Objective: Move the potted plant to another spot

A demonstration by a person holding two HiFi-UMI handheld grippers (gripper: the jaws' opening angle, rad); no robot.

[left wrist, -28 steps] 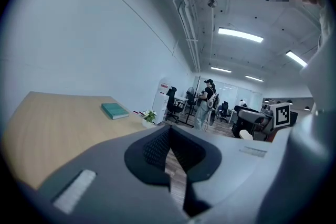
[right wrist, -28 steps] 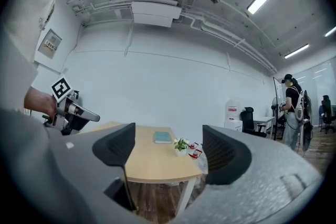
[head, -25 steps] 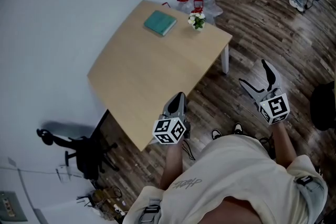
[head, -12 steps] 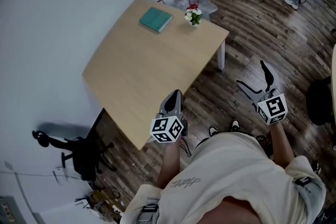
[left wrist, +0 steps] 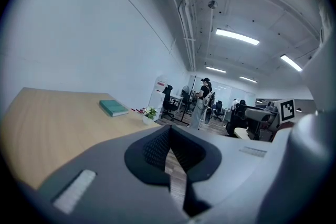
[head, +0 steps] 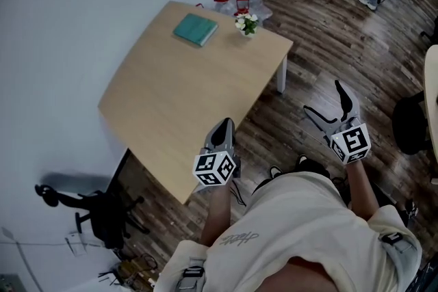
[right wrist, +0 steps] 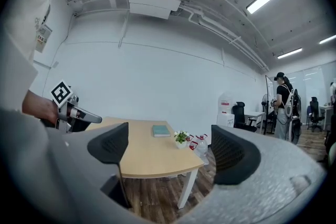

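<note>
While a person in a cream shirt stands on a dark wood floor [head: 321, 44] at the near corner of a light wooden tabletop [head: 178, 99], each hand holds a gripper out in front. The left gripper [head: 224, 128] hangs at the near edge of the tabletop, its jaws pressed together with nothing in them. The right gripper [head: 323, 99] is off to the side above the floor with its jaws spread wide. They have just been opening, and nothing is between them. The potted plant [head: 246, 24], a small white pot with green leaves and pale flowers, stands upright at the far right corner of the tabletop, well apart from both grippers. A teal book [head: 196, 29] lies flat near it, to its left. Clear water bottles [head: 236, 0] with red handles sit on the floor just beyond that corner. A black office chair [head: 89, 205] stands by the wall at lower left.
</note>
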